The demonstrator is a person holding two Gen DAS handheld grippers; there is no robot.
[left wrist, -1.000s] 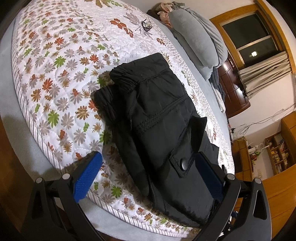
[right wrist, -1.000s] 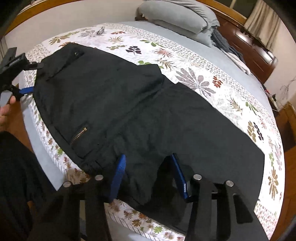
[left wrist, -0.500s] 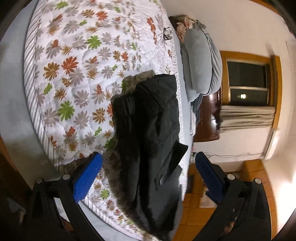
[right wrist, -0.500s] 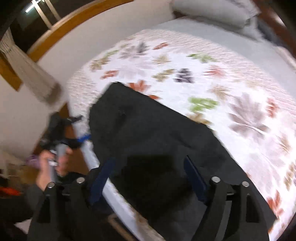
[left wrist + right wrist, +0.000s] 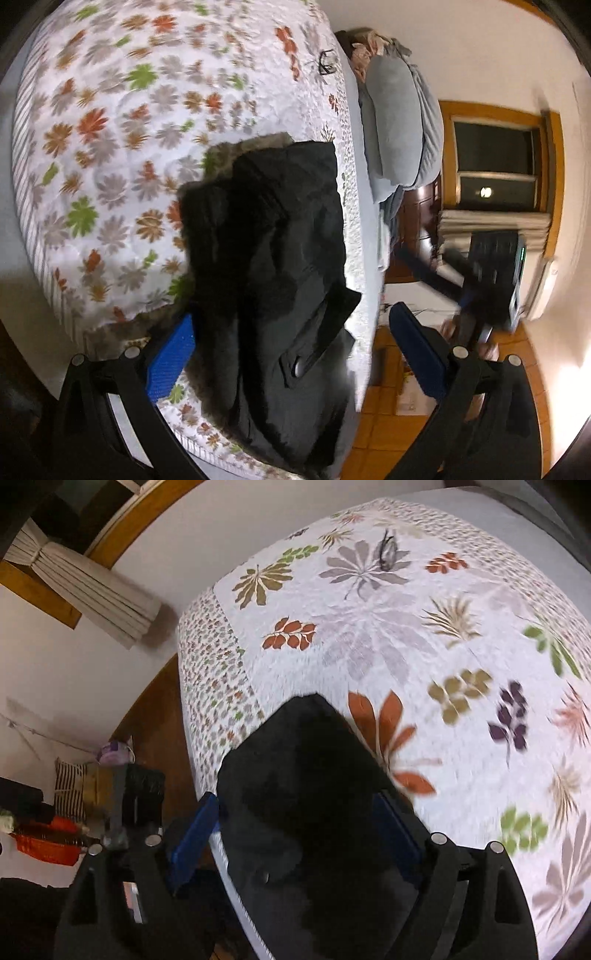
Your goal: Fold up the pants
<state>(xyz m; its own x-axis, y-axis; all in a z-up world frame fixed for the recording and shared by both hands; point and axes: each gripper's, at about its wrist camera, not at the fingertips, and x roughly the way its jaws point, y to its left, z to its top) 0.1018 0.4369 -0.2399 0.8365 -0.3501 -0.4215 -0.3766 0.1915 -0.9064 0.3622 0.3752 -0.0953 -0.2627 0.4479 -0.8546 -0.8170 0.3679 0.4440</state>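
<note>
The black pants [image 5: 273, 258] lie folded in a thick stack near the edge of the floral quilt [image 5: 110, 129]; a pocket flap with a snap button [image 5: 299, 365] faces up. My left gripper [image 5: 291, 354] is open, its blue pads [image 5: 171, 358] wide apart on either side of the stack's near end. In the right wrist view the pants [image 5: 306, 812] fill the space between the blue pads [image 5: 194, 838] of my right gripper [image 5: 295, 838], which is open. The right gripper also shows blurred in the left wrist view [image 5: 476, 273], beyond the bed.
Grey pillows [image 5: 399, 122] are piled at the head of the bed. A pair of glasses [image 5: 325, 64] lies on the quilt. A window with curtains [image 5: 495, 184] is behind. A wooden floor, an orange basket [image 5: 48, 842] and clutter lie beside the bed.
Both grippers have swung and tilted; the views rotated. The right gripper has opened wider and moved toward the pants' corner at the bed edge. The pants stay folded.
</note>
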